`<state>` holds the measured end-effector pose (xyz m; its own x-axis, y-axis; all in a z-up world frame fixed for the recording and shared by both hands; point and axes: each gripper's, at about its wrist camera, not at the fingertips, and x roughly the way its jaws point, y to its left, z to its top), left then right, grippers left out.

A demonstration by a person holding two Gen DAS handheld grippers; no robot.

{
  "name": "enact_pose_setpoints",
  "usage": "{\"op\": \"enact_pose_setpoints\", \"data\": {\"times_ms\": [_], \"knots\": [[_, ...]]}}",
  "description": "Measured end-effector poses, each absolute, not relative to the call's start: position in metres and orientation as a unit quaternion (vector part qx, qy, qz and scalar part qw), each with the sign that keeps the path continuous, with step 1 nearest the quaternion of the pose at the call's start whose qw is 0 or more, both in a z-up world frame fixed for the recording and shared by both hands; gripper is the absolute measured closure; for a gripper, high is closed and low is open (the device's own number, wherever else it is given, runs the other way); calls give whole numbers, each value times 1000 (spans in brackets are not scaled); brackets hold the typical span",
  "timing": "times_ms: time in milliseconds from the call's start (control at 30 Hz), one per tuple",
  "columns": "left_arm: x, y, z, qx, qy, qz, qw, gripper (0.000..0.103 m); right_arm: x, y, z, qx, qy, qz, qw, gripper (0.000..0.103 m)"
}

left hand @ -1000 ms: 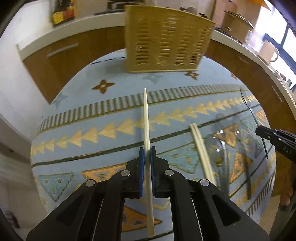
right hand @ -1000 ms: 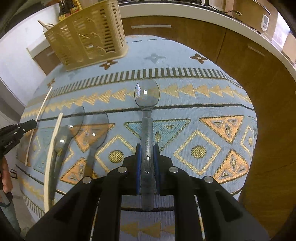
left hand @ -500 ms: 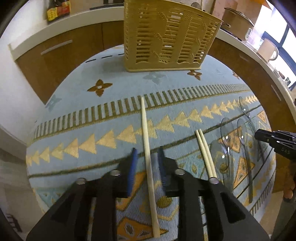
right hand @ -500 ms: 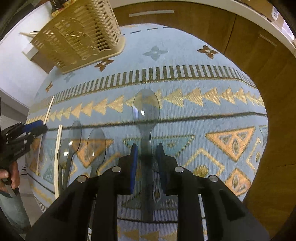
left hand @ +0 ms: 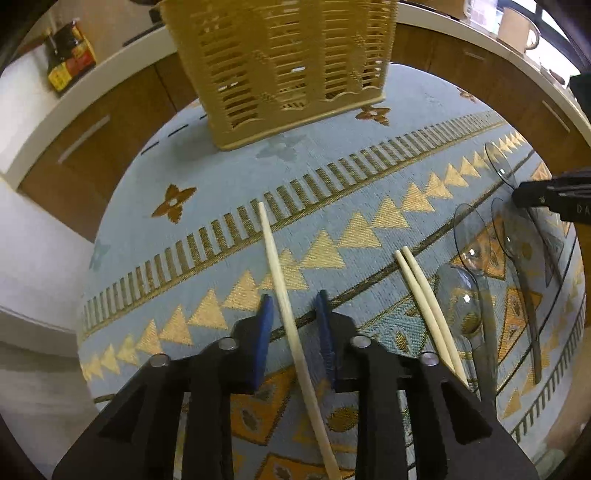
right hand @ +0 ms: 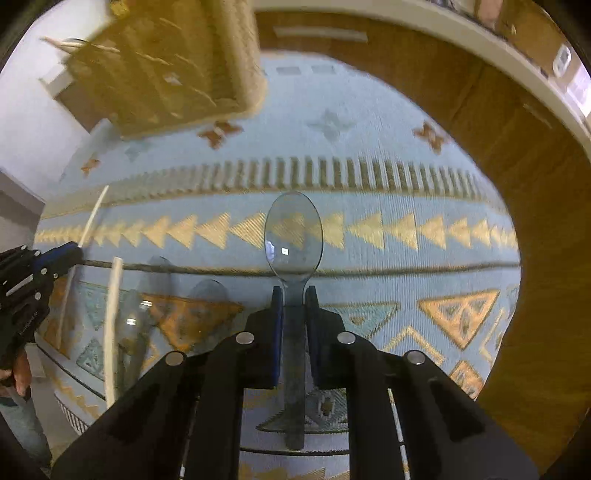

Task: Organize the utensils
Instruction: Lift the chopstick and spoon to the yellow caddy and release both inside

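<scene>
A tan slatted utensil basket [left hand: 280,62] stands at the far side of the patterned blue cloth [left hand: 332,177]. My left gripper [left hand: 294,306] is open, its blue pads either side of a pale chopstick [left hand: 286,306] lying on the cloth. A pair of chopsticks [left hand: 424,295] lies to its right, then several clear plastic spoons [left hand: 472,240]. My right gripper [right hand: 294,295] is shut on the handle of a clear spoon [right hand: 293,236], bowl pointing forward. The basket [right hand: 166,62] is blurred at upper left in the right wrist view.
Wooden cabinets with a white counter [left hand: 480,40] curve behind the table. A dark sauce bottle [left hand: 68,55] and a cream mug [left hand: 517,24] stand on the counter. The left gripper [right hand: 33,280] shows at the left edge of the right wrist view.
My left gripper has opened and let go of the single chopstick, which now lies on the cloth. My right gripper opened briefly and has closed again on the spoon handle, moving toward the basket.
</scene>
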<state>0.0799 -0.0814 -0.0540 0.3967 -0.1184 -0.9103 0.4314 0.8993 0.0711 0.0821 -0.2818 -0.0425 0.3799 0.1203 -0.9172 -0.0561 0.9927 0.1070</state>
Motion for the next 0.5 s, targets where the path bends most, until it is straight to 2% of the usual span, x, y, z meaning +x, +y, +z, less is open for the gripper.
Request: {"op": "enact_pose_setpoints", "data": {"times_ms": [33,233,333,500], "knots": [[78,-85,-54,153,519,-165,825,98,79,-280,-37,27,544,55,837,93],[74,-83,-49,123,503,-178,837,99,66,-273,27,30,450,90,888,93],[71,-67,-26,53,483,-224,845,99,71,-270,70,43,381,113,917,93],[70,-48,48,-13,374,-262,890,99,93,-266,112,59,310,135,939,93]]}}
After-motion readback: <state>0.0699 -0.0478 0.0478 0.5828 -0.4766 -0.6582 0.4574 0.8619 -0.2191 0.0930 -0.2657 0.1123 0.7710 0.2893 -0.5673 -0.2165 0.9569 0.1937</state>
